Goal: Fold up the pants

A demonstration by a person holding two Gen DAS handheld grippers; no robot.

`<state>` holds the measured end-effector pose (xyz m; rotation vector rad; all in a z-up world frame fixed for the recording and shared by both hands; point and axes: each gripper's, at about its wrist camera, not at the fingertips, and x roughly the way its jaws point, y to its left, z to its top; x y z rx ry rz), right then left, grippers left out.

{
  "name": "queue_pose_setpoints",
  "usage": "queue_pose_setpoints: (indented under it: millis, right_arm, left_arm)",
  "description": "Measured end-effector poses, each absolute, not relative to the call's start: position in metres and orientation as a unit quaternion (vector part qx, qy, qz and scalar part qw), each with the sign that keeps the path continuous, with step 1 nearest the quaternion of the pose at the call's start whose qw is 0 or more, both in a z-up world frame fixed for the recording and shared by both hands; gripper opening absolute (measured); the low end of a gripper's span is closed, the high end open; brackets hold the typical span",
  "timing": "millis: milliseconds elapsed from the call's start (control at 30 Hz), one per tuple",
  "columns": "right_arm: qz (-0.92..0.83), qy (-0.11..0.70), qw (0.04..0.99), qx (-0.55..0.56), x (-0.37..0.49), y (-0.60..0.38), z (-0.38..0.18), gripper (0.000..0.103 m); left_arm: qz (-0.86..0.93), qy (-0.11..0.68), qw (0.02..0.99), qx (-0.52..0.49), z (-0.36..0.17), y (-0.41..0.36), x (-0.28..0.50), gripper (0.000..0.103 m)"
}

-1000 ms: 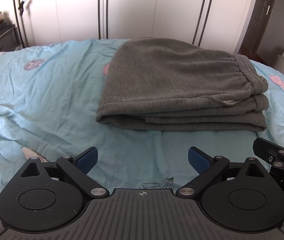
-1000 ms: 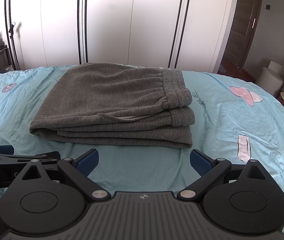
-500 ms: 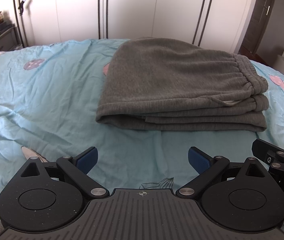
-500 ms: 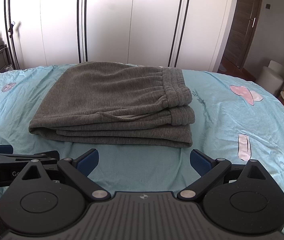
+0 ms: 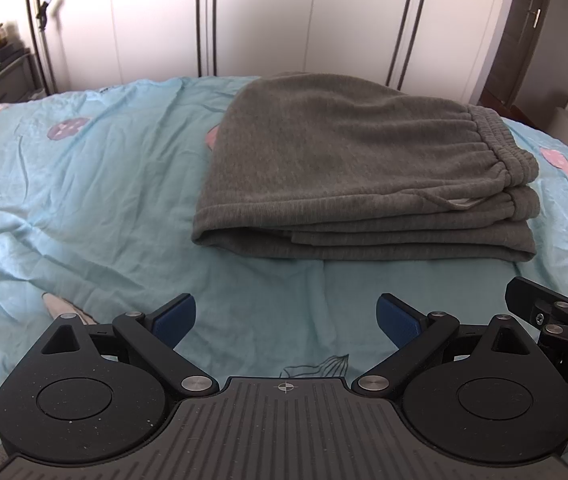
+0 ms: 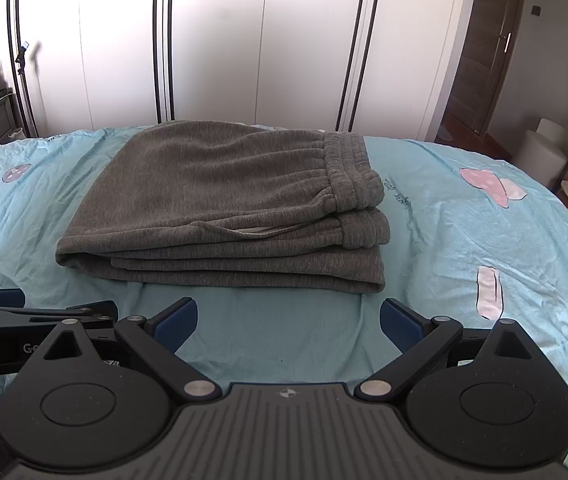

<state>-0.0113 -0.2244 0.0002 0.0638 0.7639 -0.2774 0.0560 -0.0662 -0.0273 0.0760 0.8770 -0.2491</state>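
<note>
The pants [image 5: 348, 168] lie on the bed [image 5: 83, 208] as a compact grey stack of several layers, roughly mid-bed and toward the far edge near the wardrobe [image 6: 243, 40]. The elastic waistband [image 6: 354, 172] sits on top at the right end, the rounded fold at the left end. A pale bit of pocket lining peeks out along the front edge.

Left gripper [image 5: 286, 320] is spread wide w/ nothing between its blue pads, hanging above bare sheet on the near side of the stack. Right gripper [image 6: 288, 322] is likewise wide apart and empty, just beside the left one, also short of the near edge of the pants. Neither touches the cloth.

Judging by the stack, folding looks done or all but done; this reads as the pull-back/check step. If anything is left, it's prob. tidying: tuck the lining in, square the layers. That calls for a light pinch at the front edge w/o dragging the top layer.

Vs. the frames a sec ago: almost no change. Pants lie the same, both grippers equally open; the right view sits only a touch differently.
</note>
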Motion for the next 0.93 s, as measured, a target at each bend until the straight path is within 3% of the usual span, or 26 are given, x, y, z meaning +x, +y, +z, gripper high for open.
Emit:
queue_pose_setpoints:
  millis: [933]
  right_arm:
    - [-0.134, 0.372, 0.918, 0.034, -0.0108, -0.2254, -0.0007, 0.098]
  left_arm:
    - [-0.113, 0.416, 0.901, 0.041, -0.0275, -0.0664, 0.0548, 0.1]
